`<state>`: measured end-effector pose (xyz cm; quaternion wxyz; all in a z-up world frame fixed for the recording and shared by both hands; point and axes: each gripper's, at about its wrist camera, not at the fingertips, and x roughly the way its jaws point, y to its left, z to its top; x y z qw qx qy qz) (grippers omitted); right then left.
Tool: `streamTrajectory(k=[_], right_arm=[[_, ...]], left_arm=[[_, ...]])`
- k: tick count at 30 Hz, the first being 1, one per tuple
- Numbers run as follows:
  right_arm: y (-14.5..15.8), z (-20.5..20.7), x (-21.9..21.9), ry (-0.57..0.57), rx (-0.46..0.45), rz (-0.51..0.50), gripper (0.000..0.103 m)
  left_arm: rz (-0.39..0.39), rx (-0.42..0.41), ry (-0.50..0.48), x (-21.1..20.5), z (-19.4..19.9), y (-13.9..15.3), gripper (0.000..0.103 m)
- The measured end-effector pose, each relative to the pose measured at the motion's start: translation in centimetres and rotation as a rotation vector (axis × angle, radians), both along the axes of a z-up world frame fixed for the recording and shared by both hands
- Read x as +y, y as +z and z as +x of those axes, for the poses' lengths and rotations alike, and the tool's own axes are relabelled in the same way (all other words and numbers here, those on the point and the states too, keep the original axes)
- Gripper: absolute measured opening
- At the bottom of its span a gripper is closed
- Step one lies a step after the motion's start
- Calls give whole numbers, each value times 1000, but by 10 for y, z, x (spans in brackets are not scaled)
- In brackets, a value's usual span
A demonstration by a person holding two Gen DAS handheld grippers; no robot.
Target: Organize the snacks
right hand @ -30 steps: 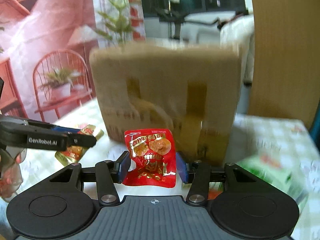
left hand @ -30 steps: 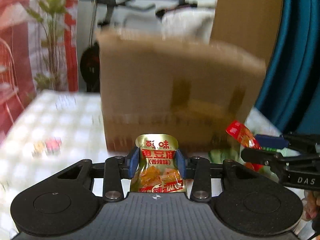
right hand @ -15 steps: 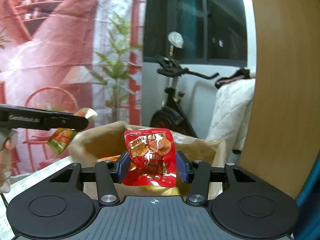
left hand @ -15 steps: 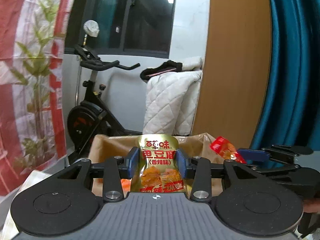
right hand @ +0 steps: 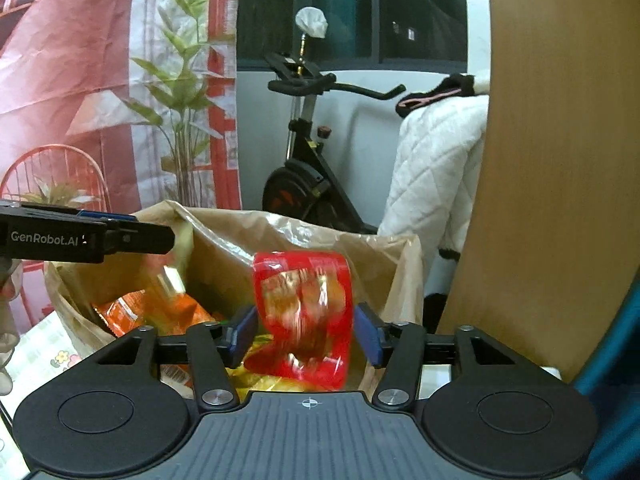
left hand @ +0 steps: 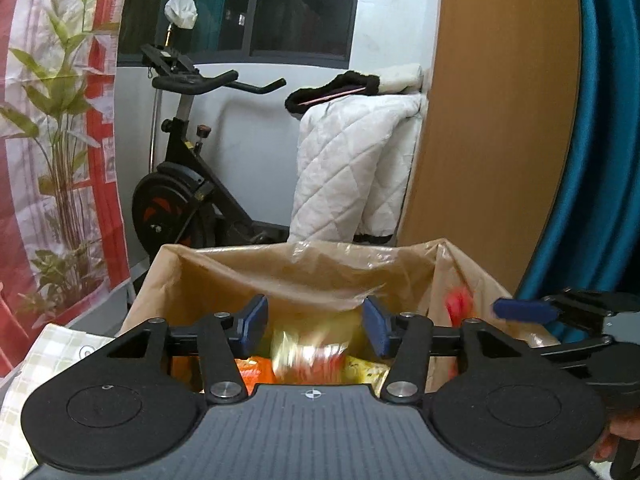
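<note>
Both tongs hang over the open cardboard box (left hand: 224,276), and each pair has just been spreading its jaws. Left tongs (left hand: 315,324) stand released, the gold snack packet (left hand: 308,356) a blur below the blue pads, clear of them and dropping among the orange and yellow packets inside. Right tongs (right hand: 305,334) are likewise released; the red snack packet (right hand: 304,312) sits blurred between the pads, free of them, above the box's contents. An exercise bike (left hand: 180,184) stands behind.
</note>
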<state>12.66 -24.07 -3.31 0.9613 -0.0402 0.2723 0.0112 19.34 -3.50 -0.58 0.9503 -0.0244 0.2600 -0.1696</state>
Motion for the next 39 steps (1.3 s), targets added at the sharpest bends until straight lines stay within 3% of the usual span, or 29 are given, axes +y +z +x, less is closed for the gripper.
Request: streamTrajectory(k=[7, 19, 26, 39], right_arm=[[11, -25, 3, 12, -17, 20, 66], [20, -88, 24, 45, -45, 82, 65], [-2, -112, 43, 70, -20, 90, 65], [-73, -130, 59, 34, 123, 126, 62]], left_arm=[[-2, 0, 31, 17, -20, 6, 63], [-17, -1, 35, 47, -86, 8, 63], [-28, 39, 49, 60, -113, -12, 63], [-42, 185, 66, 67, -122, -73, 62]])
